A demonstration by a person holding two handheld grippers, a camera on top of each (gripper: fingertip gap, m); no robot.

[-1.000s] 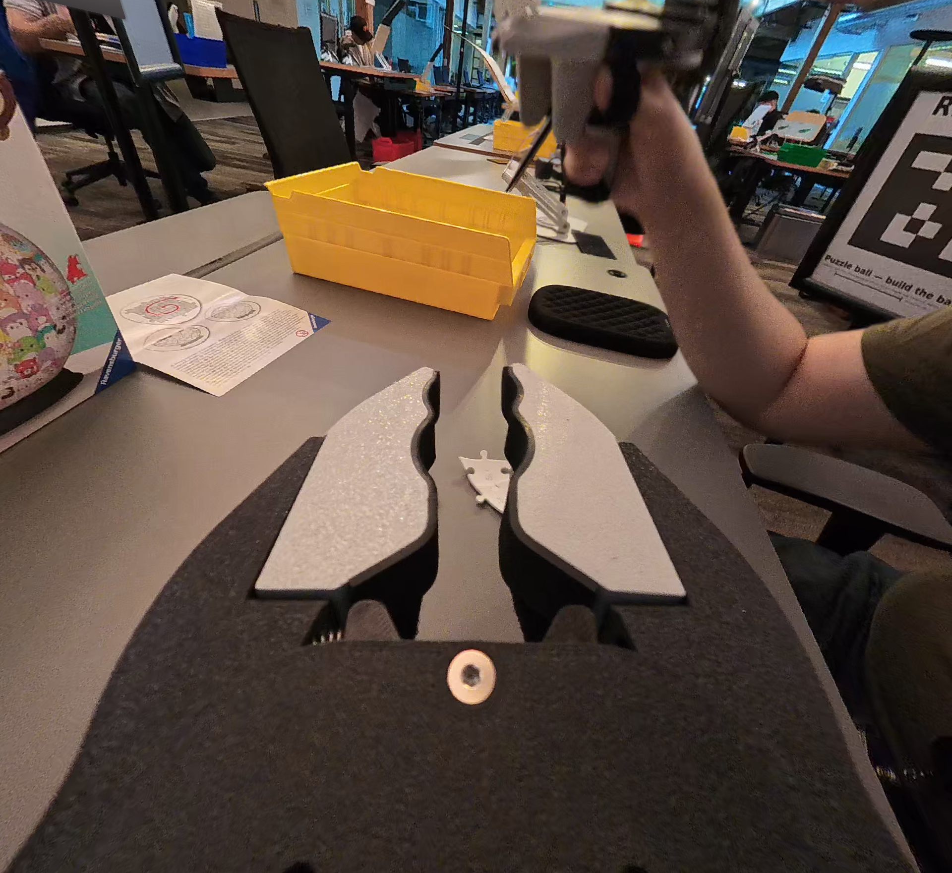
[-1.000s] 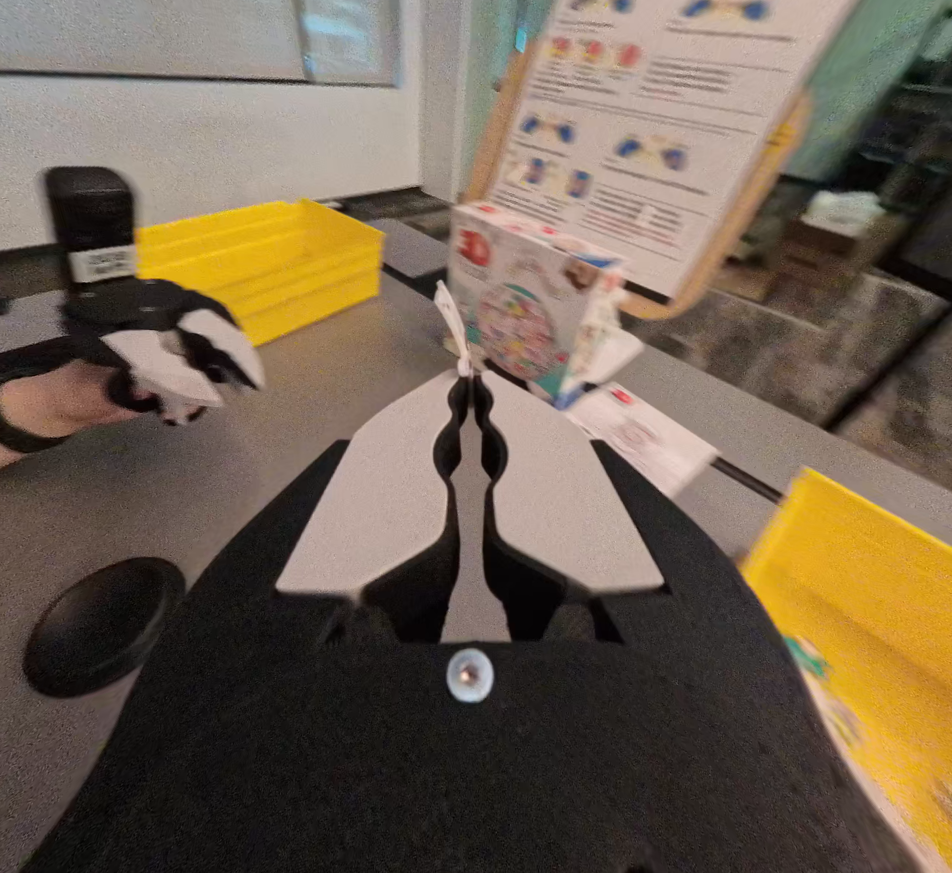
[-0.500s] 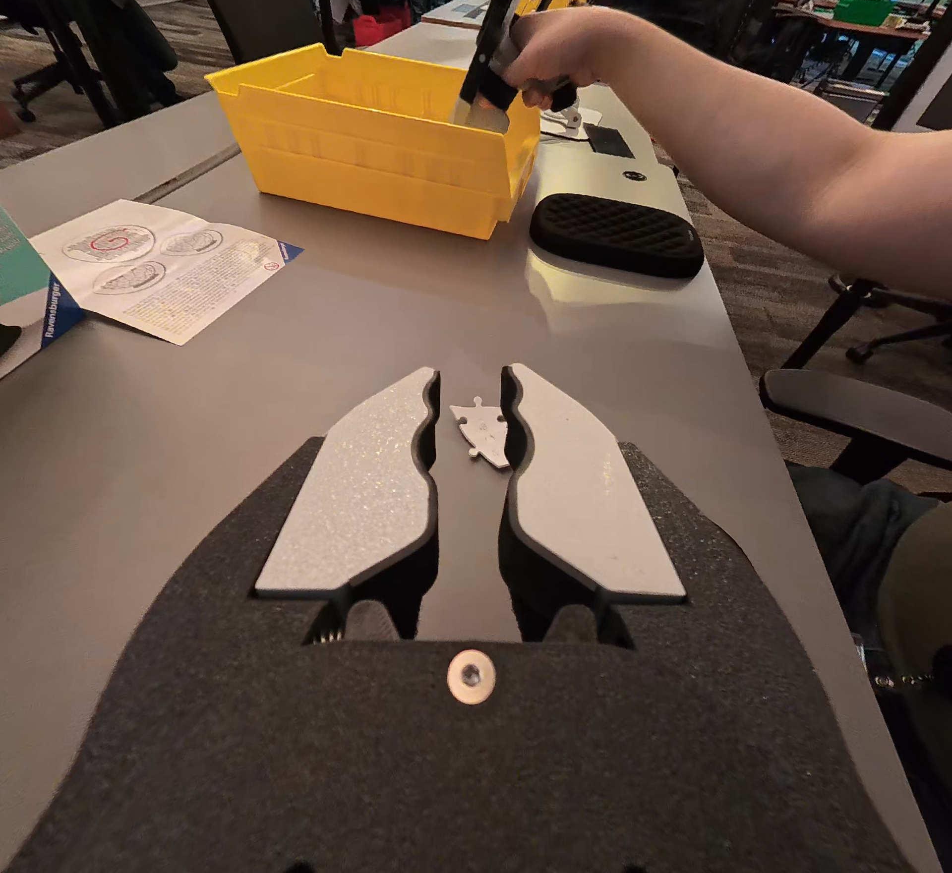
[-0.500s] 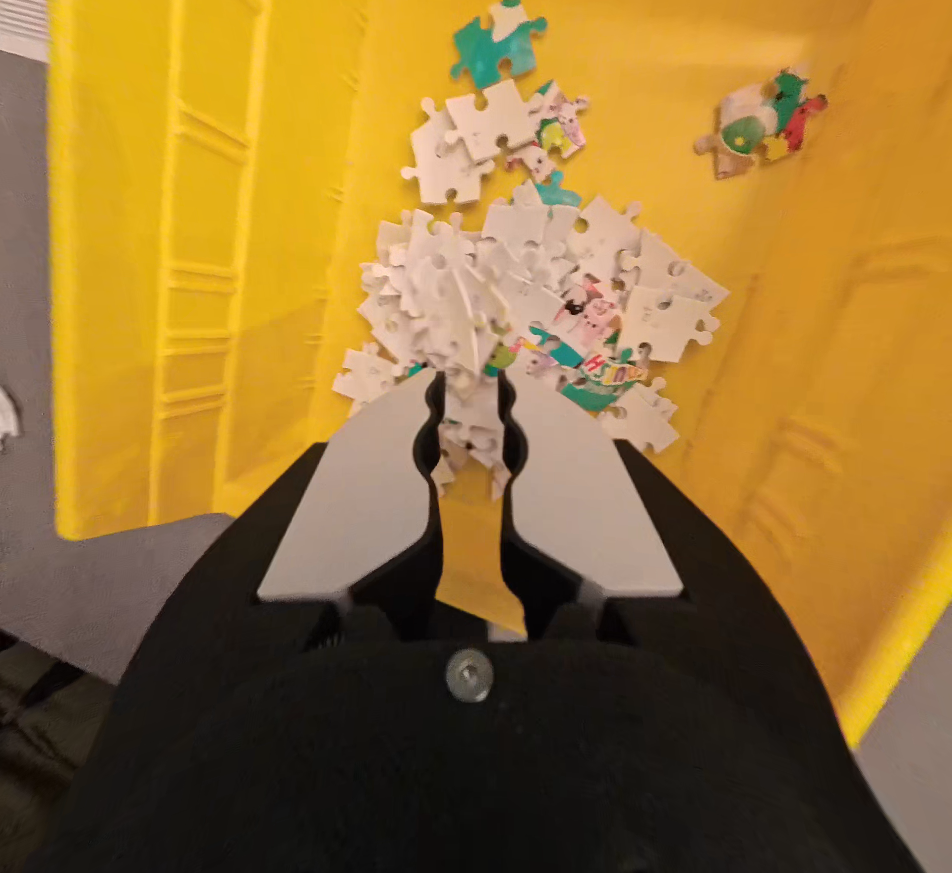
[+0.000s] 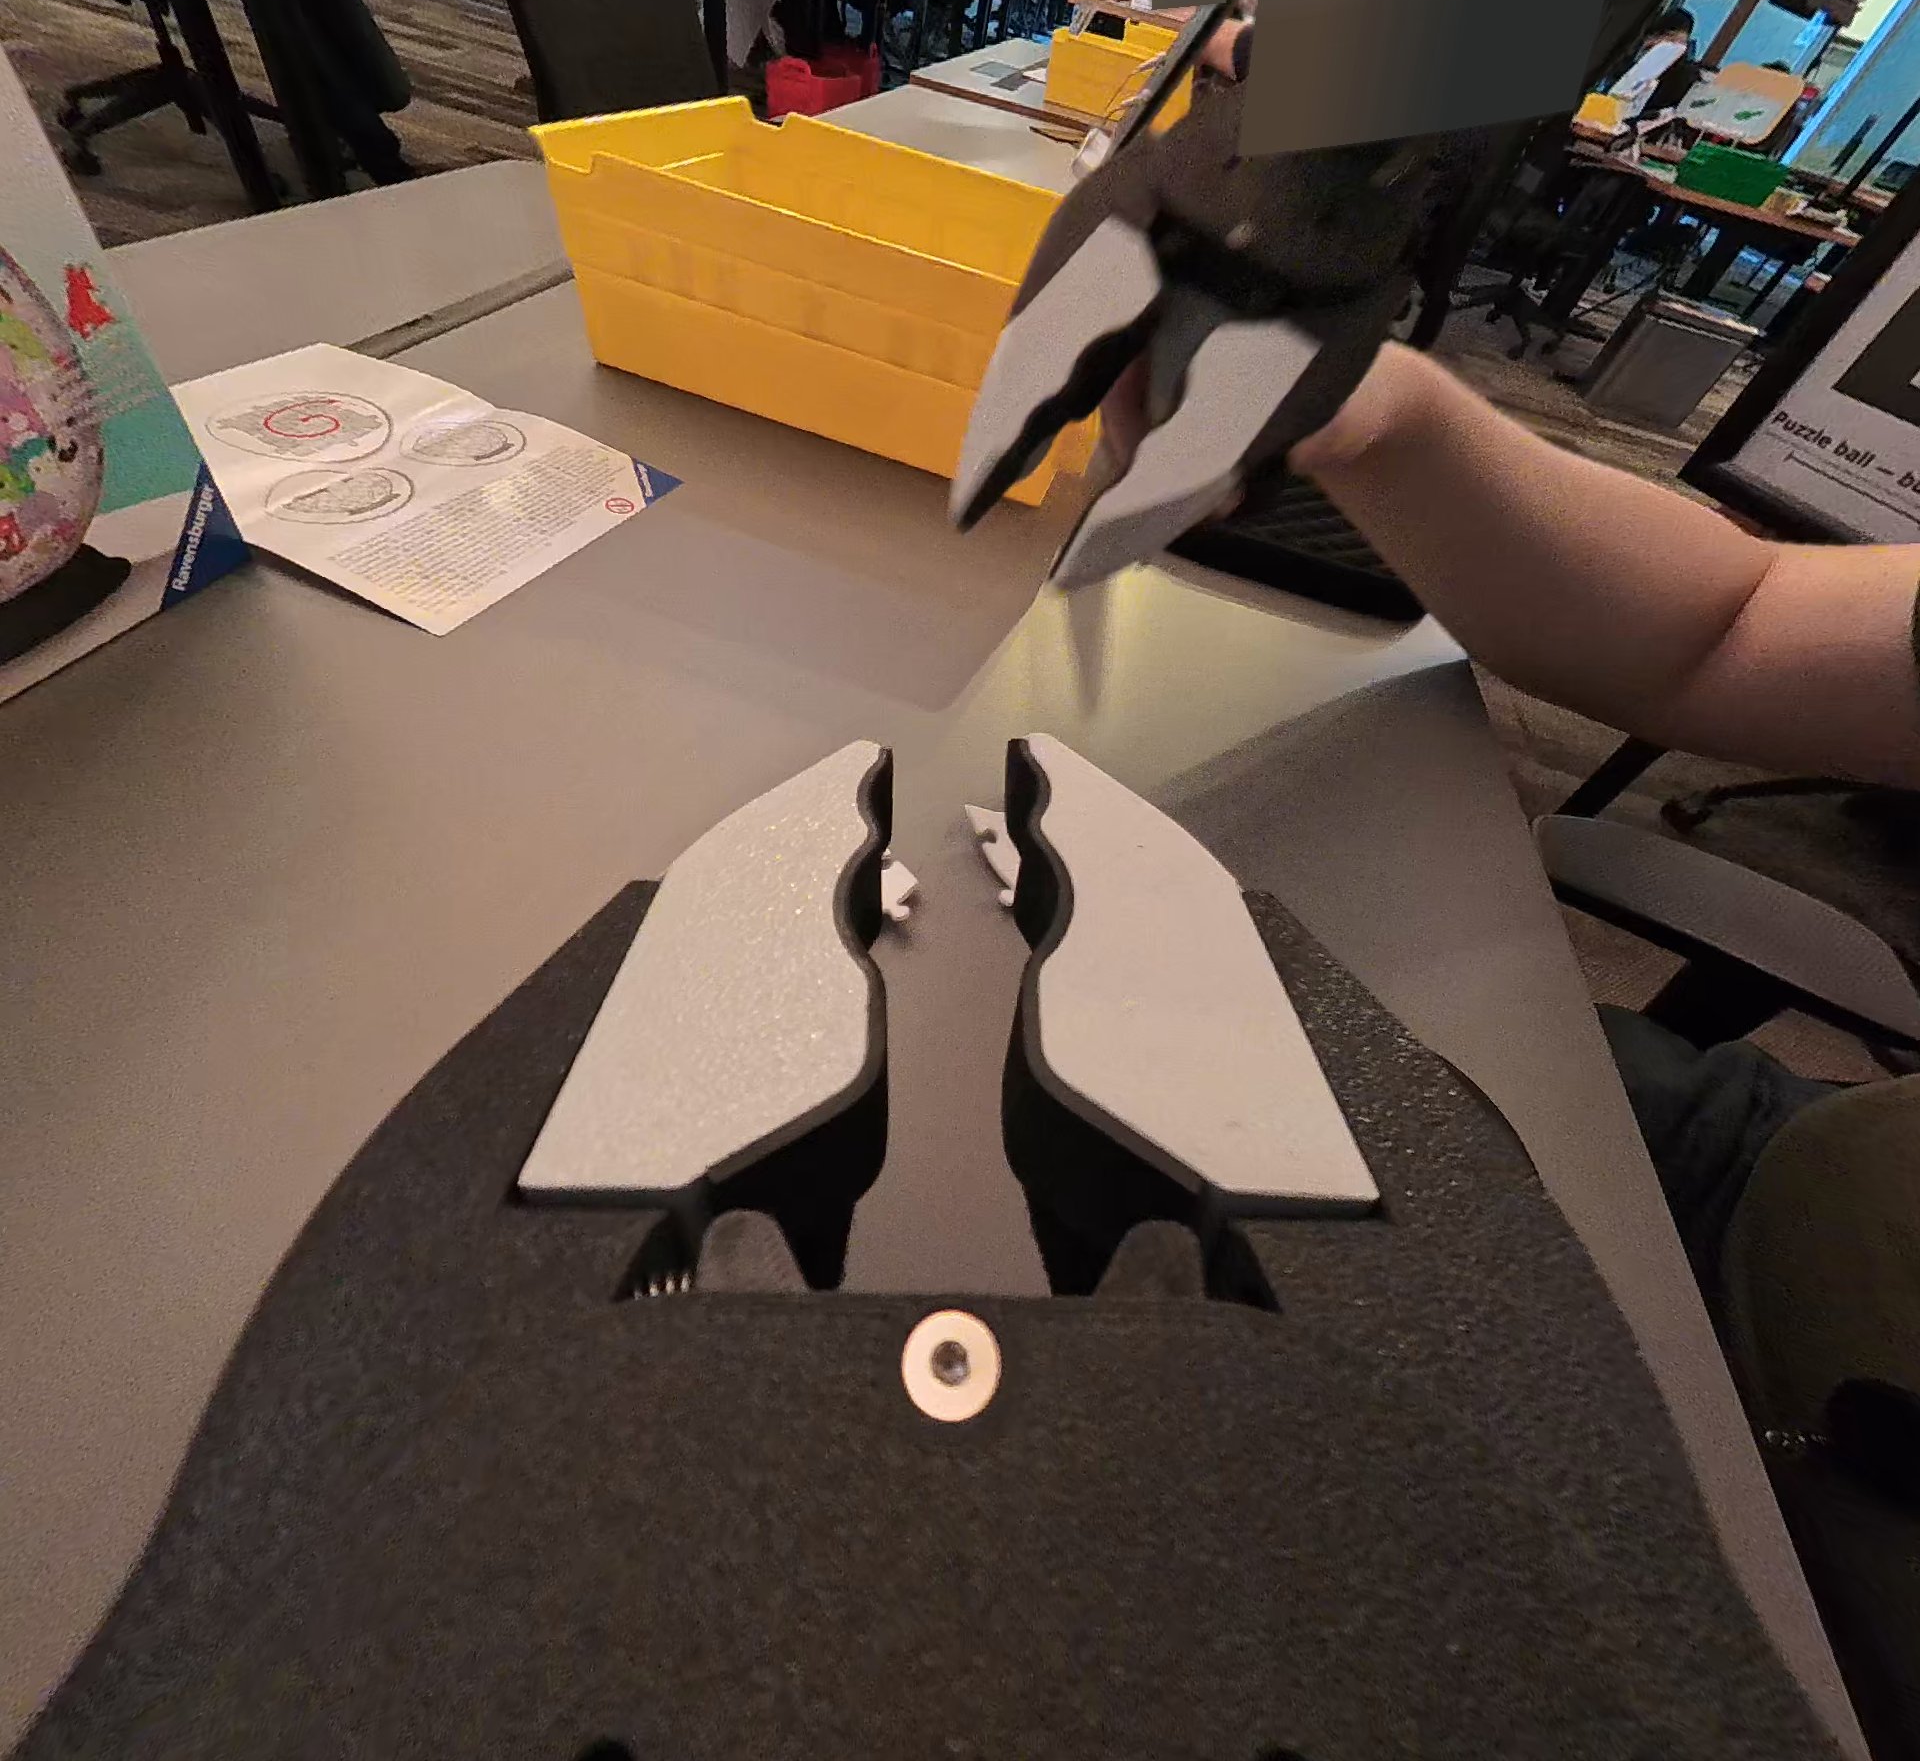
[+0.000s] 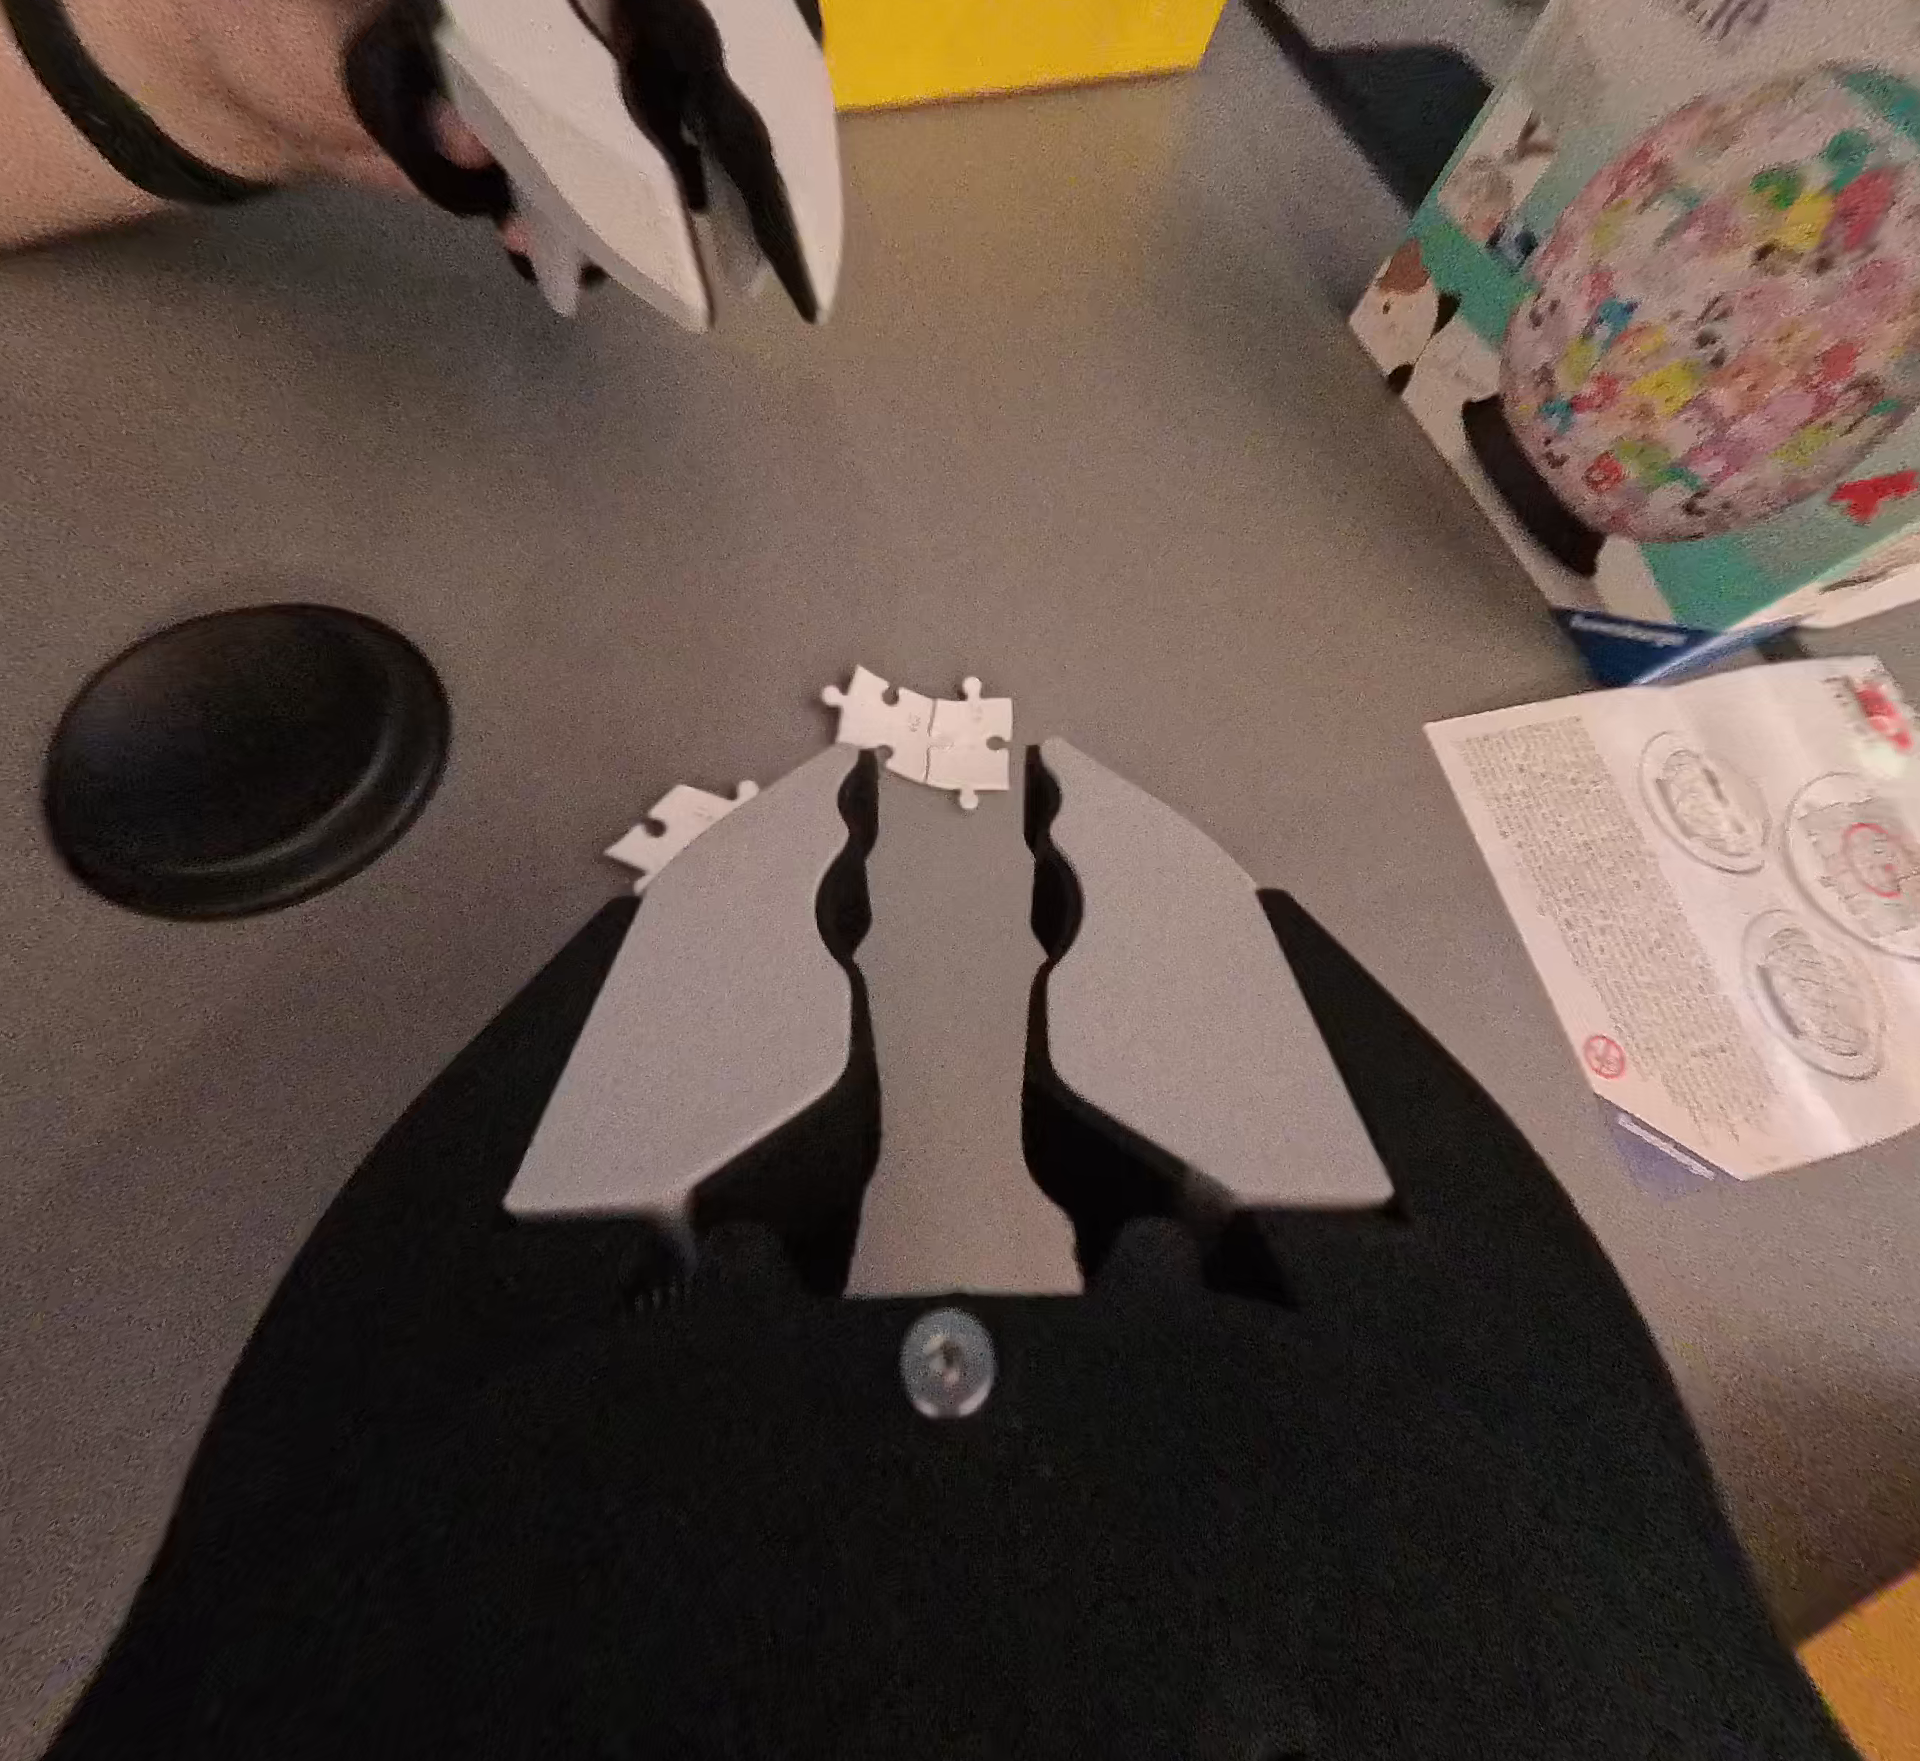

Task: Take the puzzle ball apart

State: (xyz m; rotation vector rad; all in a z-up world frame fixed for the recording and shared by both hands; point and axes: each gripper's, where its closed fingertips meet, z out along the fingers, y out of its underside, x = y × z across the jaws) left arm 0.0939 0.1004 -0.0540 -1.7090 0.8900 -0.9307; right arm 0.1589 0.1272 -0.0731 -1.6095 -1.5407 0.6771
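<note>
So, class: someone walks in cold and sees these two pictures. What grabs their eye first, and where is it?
Probably the bright yellow bin at the far side of the grey table. Next, the few white puzzle pieces lying on the table just ahead of the right hand-held gripper, which is open, with the left hand-held gripper poised above them. The colourful puzzle ball box stands at the table's edge.

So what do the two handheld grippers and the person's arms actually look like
Both match: the left gripper and right gripper each have a black, rough-textured body, two flat pale grey jaws with wavy black inner edges, and a silver screw centred behind them. A black strap loops around the hand holding the left one. The forearm behind the right gripper is bare, with a dark olive short sleeve at the frame edge.
</note>
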